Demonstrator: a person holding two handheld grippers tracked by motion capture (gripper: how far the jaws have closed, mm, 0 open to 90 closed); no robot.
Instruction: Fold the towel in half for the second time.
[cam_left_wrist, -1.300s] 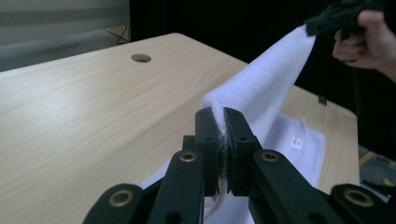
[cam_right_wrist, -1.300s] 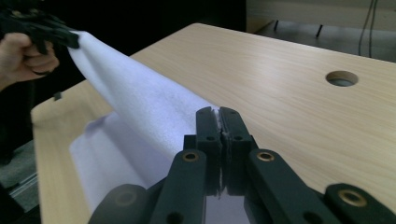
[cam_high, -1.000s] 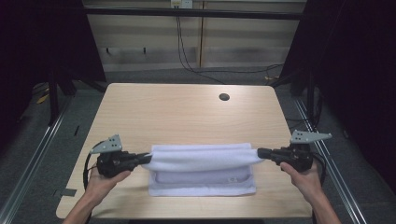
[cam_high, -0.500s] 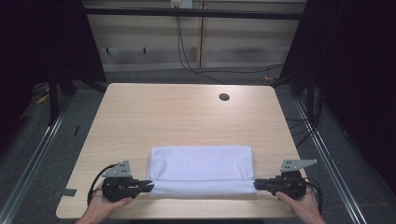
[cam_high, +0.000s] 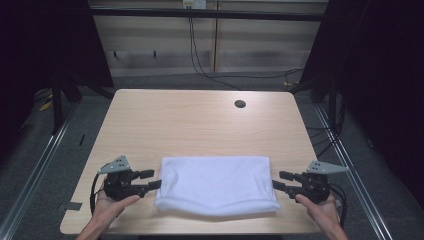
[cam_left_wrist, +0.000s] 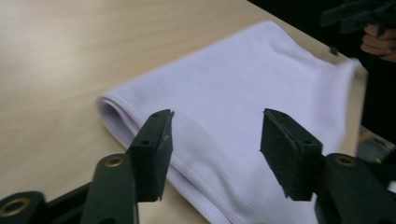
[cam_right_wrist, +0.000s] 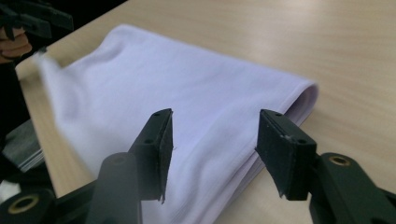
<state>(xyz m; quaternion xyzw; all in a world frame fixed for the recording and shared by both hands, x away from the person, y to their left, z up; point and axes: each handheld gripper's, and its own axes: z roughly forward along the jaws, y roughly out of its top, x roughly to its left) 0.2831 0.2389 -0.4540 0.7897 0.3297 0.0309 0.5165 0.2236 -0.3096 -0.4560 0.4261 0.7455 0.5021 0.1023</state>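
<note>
While the folded white towel (cam_high: 216, 185) lies flat near the front edge of the wooden table (cam_high: 200, 125), bare tabletop extends behind it up to the cable hole (cam_high: 240, 104) at the far edge. The left gripper (cam_high: 151, 179) sits just beside the towel's left edge, jaws spread wide and empty. The right gripper (cam_high: 280, 180) sits just beside the right edge, jaws likewise wide and empty. Narrow strips of table remain outboard of each gripper.
</note>
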